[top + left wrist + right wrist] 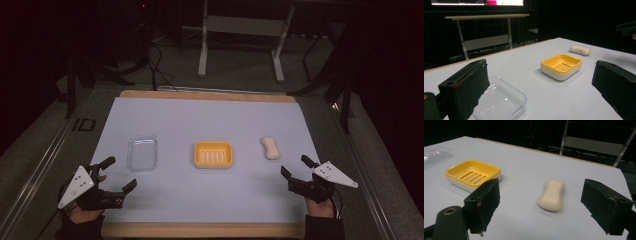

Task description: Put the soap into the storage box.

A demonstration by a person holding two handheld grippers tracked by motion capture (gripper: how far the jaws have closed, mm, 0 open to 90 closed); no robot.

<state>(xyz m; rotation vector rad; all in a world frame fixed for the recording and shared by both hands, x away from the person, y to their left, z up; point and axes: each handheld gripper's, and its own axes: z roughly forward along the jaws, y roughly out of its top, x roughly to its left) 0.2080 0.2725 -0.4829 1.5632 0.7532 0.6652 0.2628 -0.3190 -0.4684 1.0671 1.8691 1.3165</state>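
table [165,115]: bare between items, grippers near front edge | left gripper [118,175]: jaws wide apart, holding nothing, lid [142,153] just ahead | right gripper [295,167]: jaws wide apart, holding nothing | soap [270,148]: lying flat just ahead of right jaws, untouched; dish [213,154] mid-table

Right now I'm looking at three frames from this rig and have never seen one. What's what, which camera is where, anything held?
No robot arm here: a person holds a two-jaw gripper in each hand at a table. The high view looks down from above the person's side; the left gripper and the right gripper come in from the bottom. The other two views ride on the grippers and look out between their black jaws. On the white tabletop lie, left to right, a clear plastic lid, a yellow soap dish and a pale bar of soap. Both grippers stand open with nothing between the jaws. The right one faces the soap, the left one the lid.
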